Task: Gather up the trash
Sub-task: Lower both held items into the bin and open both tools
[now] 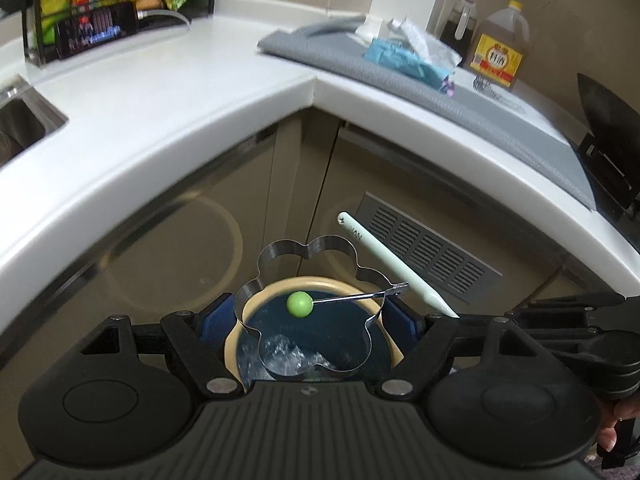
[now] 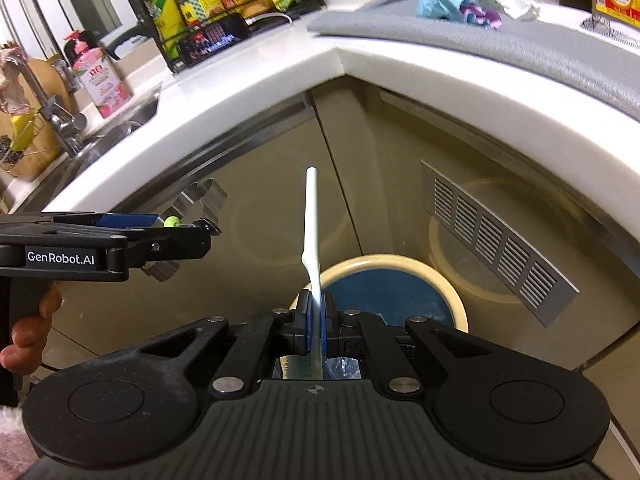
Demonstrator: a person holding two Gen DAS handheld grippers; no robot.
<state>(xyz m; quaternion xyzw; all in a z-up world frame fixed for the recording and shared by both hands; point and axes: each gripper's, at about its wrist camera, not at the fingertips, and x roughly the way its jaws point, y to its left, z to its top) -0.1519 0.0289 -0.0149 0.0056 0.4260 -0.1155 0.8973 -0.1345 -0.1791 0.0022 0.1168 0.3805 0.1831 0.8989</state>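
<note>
Hovering low in the left wrist view, the left gripper (image 1: 310, 320) grasps a flower-shaped steel egg ring with a wire handle tipped by a green ball (image 1: 308, 300), its blue pads (image 1: 214, 320) spread wide against the ring's sides, directly above the round bin with a cream rim and blue liner (image 1: 316, 336). At the bottom centre of the right wrist view, the right gripper (image 2: 316, 320) is clenched on a pale mint flat plastic stick (image 2: 312, 216), which stands up from the jaws just in front of the same bin. Clear crumpled plastic already lies in the liner, so some trash seems collected. Both held items look ready to drop, yet neither is released. Further off, in the upper right of both views, the grey mat (image 1: 400, 68) on the white counter (image 1: 168, 92) carries a crumpled blue wrapper (image 1: 404, 60) and a white crinkled wrapper (image 1: 424, 42), and a small purple scrap (image 2: 480, 14) beside them, so I judge the task roughly midway
</note>
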